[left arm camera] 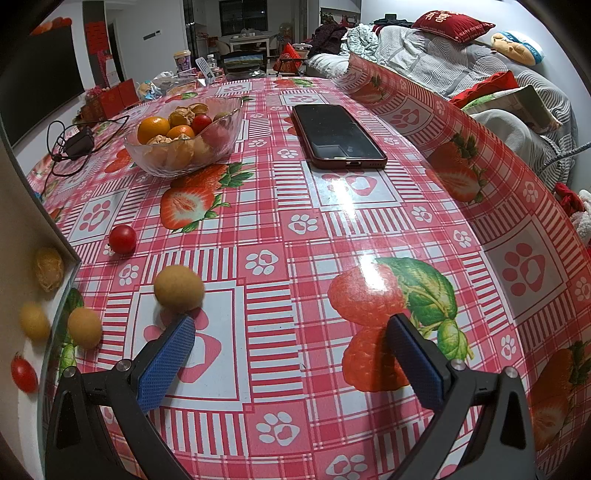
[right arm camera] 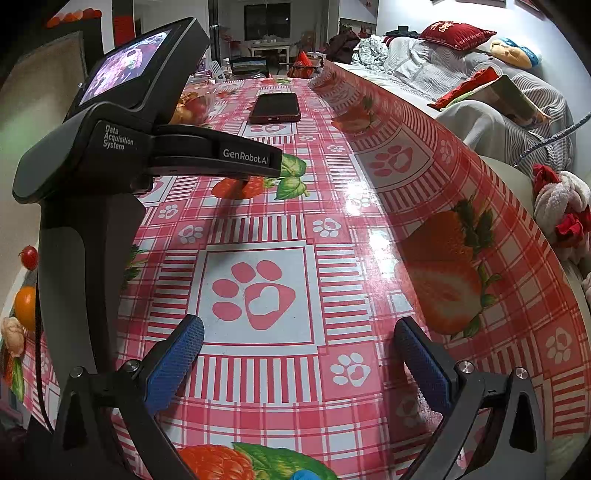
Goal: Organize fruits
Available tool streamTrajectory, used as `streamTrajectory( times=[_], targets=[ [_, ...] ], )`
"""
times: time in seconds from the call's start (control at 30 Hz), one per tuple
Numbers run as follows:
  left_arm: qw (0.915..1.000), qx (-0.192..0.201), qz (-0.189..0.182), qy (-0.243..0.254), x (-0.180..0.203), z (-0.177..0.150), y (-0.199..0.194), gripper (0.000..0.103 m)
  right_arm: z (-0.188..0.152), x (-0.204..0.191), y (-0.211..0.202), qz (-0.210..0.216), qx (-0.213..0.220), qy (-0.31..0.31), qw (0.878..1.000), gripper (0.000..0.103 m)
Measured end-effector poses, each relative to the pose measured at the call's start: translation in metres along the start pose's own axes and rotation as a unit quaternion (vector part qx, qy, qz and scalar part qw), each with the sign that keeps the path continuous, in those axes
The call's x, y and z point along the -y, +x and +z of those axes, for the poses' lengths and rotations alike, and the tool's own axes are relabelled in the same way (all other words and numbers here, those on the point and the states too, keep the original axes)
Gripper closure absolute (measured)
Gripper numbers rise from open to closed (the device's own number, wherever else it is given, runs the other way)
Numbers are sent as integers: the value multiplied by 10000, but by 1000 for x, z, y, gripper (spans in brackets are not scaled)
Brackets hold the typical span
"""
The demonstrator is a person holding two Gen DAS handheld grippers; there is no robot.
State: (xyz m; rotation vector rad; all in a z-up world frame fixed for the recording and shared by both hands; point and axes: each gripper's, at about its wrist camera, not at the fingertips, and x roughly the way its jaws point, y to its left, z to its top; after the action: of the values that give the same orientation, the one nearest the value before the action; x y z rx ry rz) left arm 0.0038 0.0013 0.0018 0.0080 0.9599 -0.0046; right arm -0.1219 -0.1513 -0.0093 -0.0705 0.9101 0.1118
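left wrist view: the left gripper (left arm camera: 291,332) hangs low over a table (left arm camera: 332,236) covered in a glossy red-and-white checked cloth printed with strawberries and paw marks. its blue-padded fingers are spread wide with nothing between them. a tan round fruit (left arm camera: 179,290) lies on the cloth just beyond the tip of the left finger; whether they touch cannot be told. a second tan fruit (left arm camera: 84,328) sits near the table's left edge, and a cherry tomato (left arm camera: 122,239) lies farther in. a glass bowl (left arm camera: 184,162) farther back holds oranges, tomatoes and husked fruits. a dark phone (left arm camera: 338,136) in a red case lies flat to the bowl's right. a black charger with its cable (left arm camera: 74,144) lies left of the bowl. more small fruits show at the far left past the table's edge, seemingly mirrored in a shiny panel. the cloth's right edge curls upward beside a sofa (left arm camera: 461,70) piled with grey striped bedding and a red cushion (left arm camera: 452,25).

right wrist view: the right gripper (right arm camera: 299,343) hovers over a paw print on the same cloth, fingers likewise spread apart and holding nothing. the left gripper's black body (right arm camera: 122,155), with a lit screen, fills the left side. the phone (right arm camera: 275,107) lies far back.
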Motion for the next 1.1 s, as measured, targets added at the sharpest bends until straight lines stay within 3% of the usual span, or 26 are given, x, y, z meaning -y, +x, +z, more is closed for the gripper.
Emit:
streamTrajectory(
  times=[1.1],
  targets=[
    [10000,19,-2,1,0,0,0,0,-1,-1,0,-23,112,34,9999,0]
  ],
)
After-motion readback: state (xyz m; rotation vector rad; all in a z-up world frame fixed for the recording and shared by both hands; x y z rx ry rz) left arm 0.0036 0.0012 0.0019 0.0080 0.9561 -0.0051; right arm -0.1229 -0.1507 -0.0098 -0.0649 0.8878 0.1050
